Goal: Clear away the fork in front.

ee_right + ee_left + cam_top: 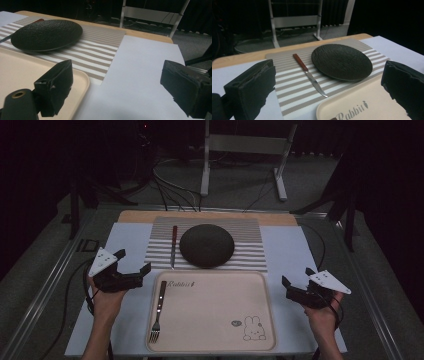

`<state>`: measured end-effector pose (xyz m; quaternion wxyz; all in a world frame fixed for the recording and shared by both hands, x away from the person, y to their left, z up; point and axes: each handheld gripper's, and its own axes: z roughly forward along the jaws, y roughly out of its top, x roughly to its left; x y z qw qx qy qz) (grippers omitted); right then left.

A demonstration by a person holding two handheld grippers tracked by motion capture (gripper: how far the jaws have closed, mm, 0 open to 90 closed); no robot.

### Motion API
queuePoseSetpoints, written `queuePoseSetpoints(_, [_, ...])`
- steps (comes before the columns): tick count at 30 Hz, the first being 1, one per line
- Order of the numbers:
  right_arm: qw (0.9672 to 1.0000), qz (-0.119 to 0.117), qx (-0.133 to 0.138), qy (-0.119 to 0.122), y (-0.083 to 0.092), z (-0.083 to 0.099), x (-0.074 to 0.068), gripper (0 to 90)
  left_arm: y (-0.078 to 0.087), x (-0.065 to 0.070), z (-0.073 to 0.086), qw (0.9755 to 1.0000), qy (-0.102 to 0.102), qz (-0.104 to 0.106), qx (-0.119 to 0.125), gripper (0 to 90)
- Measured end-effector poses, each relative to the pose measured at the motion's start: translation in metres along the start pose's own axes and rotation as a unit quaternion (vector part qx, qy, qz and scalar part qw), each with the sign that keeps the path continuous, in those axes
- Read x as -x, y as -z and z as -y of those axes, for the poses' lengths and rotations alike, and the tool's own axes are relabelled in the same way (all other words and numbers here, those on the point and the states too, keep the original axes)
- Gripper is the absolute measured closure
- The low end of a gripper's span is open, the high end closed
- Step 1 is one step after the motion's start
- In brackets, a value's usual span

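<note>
Overhead: I sit at a table [285, 251] covered in white, a gripper in each hand, dark floor and a metal stand beyond
Left gripper: my left gripper [133, 262] hovers at the left of the tray, jaws spread wide with nothing between them
Right gripper: my right gripper [296, 278] hovers at the right of the tray over the white cover, jaws likewise spread and empty
Tray: a cream tray [215, 345] lies nearest me, printed with a rabbit in its near right corner
Fork: a fork [158, 310] lies inside the tray along its left edge, prongs toward me
Mat: a striped mat [250, 232] lies just beyond the tray
Plate: a dark round plate [207, 245] rests on the mat, near its middle
Knife: a knife [173, 246] with a reddish handle lies on the mat just left of the plate, blade pointing toward the tray; in my left gripper view the knife [309, 75] lies apart from the plate [341, 61]
</note>
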<state>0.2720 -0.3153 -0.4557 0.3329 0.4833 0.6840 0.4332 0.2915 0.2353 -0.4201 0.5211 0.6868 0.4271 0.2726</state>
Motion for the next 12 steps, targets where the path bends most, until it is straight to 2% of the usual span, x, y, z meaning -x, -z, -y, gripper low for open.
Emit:
queuePoseSetpoints(4, [1.0000,0.000,0.001,-0.001,0.003,0.006,0.001,11.3,0.003,-0.001,0.002,0.9998,-0.004,-0.012,0.013,0.1])
queuePoseSetpoints(9, [1.0000,0.000,-0.002,-0.007,0.006,0.013,0.002,11.3,0.001,-0.003,0.008,0.9995,-0.005,-0.031,0.009,0.0])
queuePoseSetpoints(12, [1.0000,0.001,-0.003,-0.005,0.006,0.016,0.002,11.3,0.001,-0.004,0.010,0.9993,-0.003,-0.035,0.010,0.0])
